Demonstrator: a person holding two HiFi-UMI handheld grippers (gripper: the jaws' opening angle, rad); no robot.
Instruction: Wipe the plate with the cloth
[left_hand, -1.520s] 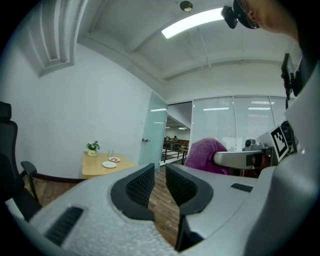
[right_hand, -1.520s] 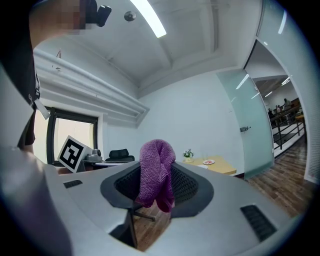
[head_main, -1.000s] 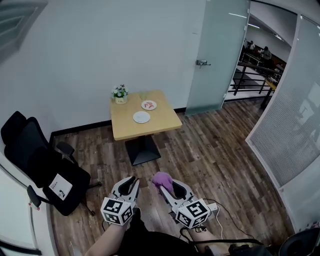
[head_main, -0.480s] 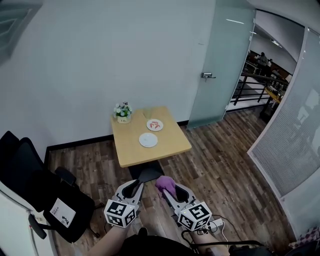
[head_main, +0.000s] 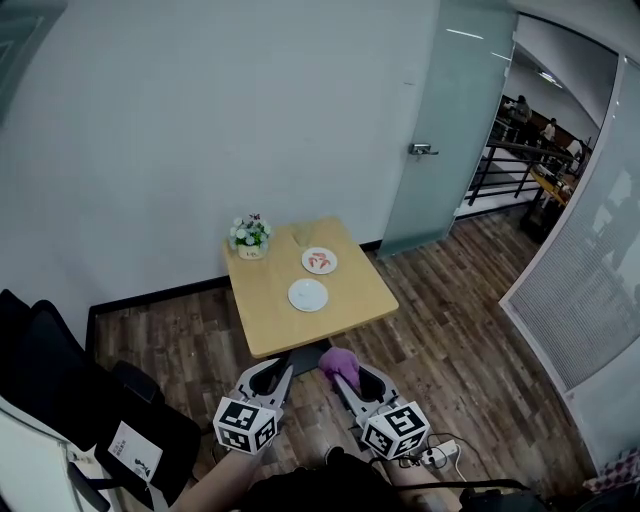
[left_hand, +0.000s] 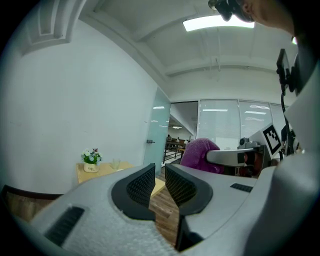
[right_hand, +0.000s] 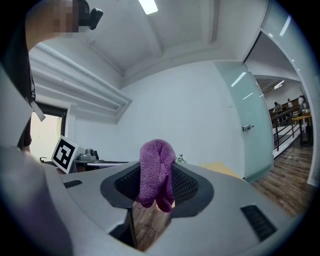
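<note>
A white empty plate (head_main: 308, 294) lies near the middle of a small wooden table (head_main: 270, 318), well ahead of both grippers. A second plate (head_main: 319, 261) with red food sits behind it. My right gripper (head_main: 345, 376) is shut on a bunched purple cloth (head_main: 340, 364), held over the floor just short of the table's near edge. In the right gripper view the cloth (right_hand: 156, 170) stands up between the jaws. My left gripper (head_main: 280, 372) hangs beside it, jaws nearly together with nothing between them (left_hand: 160, 182). The left gripper view also shows the cloth (left_hand: 199, 155) to the right.
A flower pot (head_main: 249, 236) and a glass (head_main: 301, 236) stand at the table's far edge by the white wall. A black office chair (head_main: 60, 390) is at the left. A frosted glass door (head_main: 450, 120) is at the right, and a power strip (head_main: 440, 455) lies on the wood floor.
The table has come nearer and now lies just beyond the grippers' tips. Both grippers keep the same pose, and the cloth stays held in the right one.
</note>
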